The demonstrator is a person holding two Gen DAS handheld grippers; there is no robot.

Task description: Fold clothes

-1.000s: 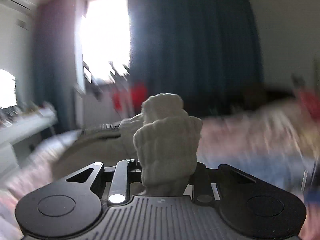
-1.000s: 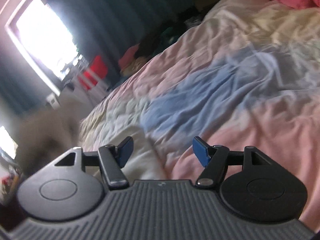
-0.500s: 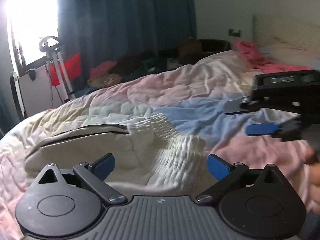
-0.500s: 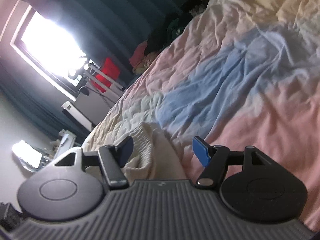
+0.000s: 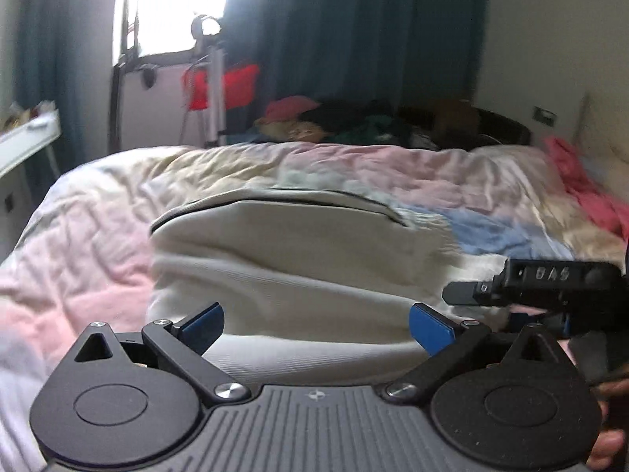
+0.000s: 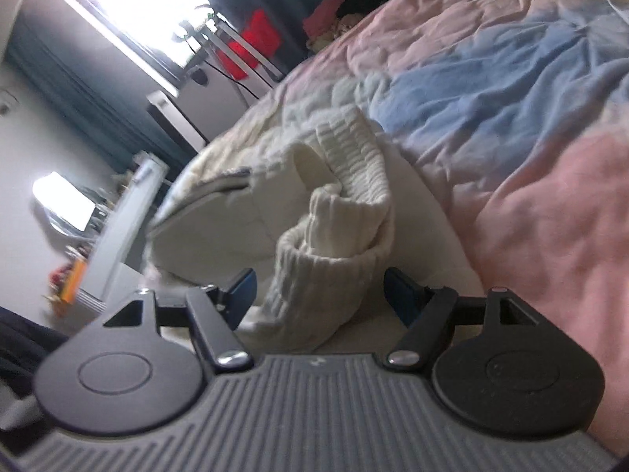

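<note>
A cream knit garment [image 5: 283, 259] with a dark zip line lies spread on the pastel quilt [image 5: 98, 212]. My left gripper [image 5: 316, 324] hangs open just above its near edge, with nothing between the blue pads. In the right wrist view the garment's ribbed cuff [image 6: 338, 244] bulges up between the open fingers of my right gripper [image 6: 318, 291]; the pads are apart and I cannot tell if they touch it. The right gripper [image 5: 550, 295] also shows at the right edge of the left wrist view, with a hand [image 5: 607, 444] below it.
The quilt [image 6: 511, 110] covers the whole bed. A pile of red and dark clothes [image 5: 354, 122] lies beyond its far edge, a pink garment [image 5: 582, 188] at the right. A tripod [image 5: 212, 90], a bright window [image 5: 173, 4], dark curtains [image 5: 354, 27] and a white shelf [image 5: 27, 141] stand behind.
The left gripper has let go of the bunched knit cloth and opened. The garment now lies flat on the quilt. The right gripper has moved up to the ribbed cuff.
</note>
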